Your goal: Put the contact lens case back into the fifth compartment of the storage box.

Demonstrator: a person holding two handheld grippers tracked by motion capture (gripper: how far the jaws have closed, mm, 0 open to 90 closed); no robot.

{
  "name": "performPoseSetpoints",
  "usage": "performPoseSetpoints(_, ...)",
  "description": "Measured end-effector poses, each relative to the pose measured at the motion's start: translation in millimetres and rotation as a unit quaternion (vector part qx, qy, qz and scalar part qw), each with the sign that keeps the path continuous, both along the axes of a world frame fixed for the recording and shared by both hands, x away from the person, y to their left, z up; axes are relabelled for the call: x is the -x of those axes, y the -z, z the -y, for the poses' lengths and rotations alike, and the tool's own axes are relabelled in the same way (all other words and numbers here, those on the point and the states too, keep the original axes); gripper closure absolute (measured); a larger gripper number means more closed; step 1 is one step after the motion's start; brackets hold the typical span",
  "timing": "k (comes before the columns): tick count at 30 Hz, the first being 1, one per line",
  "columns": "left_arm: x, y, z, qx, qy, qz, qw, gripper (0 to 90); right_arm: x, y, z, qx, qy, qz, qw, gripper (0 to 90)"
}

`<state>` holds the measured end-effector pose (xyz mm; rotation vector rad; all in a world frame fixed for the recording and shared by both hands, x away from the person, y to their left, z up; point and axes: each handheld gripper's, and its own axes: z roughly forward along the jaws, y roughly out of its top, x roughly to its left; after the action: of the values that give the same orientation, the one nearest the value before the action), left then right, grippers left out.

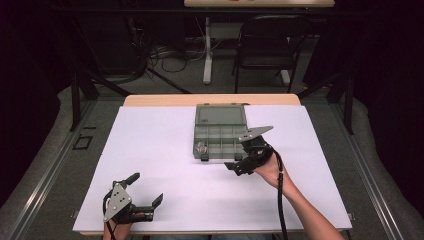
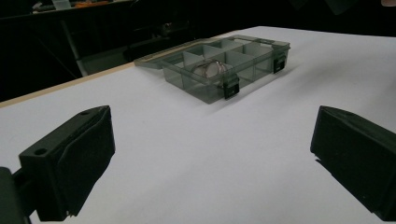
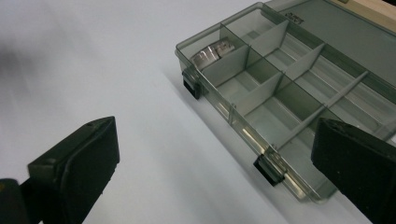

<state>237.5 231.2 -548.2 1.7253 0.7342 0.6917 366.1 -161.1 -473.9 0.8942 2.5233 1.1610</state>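
the right gripper (image 1: 239, 163) has its jaws spread wide, nothing between them, just off the near edge of the compartment box (image 1: 220, 134) without touching it. the left gripper (image 1: 148, 197) also stands wide apart and empty, low over the near left of the white table (image 1: 160, 150), well apart from the box. the box is smoky translucent plastic, lid laid open behind it, with black latches and a shiny metal ring (image 3: 212, 50) in its near left compartment.

Both grippers' jaws wide apart
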Motion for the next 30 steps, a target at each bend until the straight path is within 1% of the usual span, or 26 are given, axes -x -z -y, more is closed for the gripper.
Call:
performPoseSetpoints(5, -0.6, 0.1, 0.8, -0.003, 0.0, 0.0, 1.0, 0.0, 6.7, 3.5, 11.7, 0.001, 0.005, 0.0, 1.0, 0.0)
performPoseSetpoints(12, -0.9, -0.3, -0.6, 0.0, -0.003, 0.0, 1.0, 0.0, 18.5, 4.5, 28.8, -0.003, 0.011, 0.009, 0.9999, 0.0)
performPoseSetpoints(14, -0.7, -0.4, -0.5, -0.001, -0.003, 0.0, 1.0, 0.0, 20.9, 4.8, 30.7, -0.004, 0.014, 0.009, 0.9999, 0.0)
performPoseSetpoints(17, -0.4, -0.6, -0.5, -0.001, -0.003, 0.001, 1.0, 0.0, 27.3, 6.3, 37.0, -0.006, 0.016, 0.015, 0.9997, 0.0)
performPoseSetpoints(18, -0.4, -0.7, -0.5, 0.0, -0.003, 0.001, 1.0, 0.0, 32.0, 7.1, 41.5, -0.009, 0.019, 0.02, 0.9996, 0.0)
performPoseSetpoints(25, -0.7, -0.5, -0.5, 0.0, -0.003, 0.0, 1.0, 0.0, 47.8, 9.4, 54.8, -0.011, 0.027, 0.03, 0.9991, 0.0)
performPoseSetpoints(30, -0.5, -0.6, -0.7, 0.0, -0.003, 0.001, 1.0, 0.0, 55.2, 12.0, 60.3, -0.013, 0.029, 0.032, 0.999, 0.0)
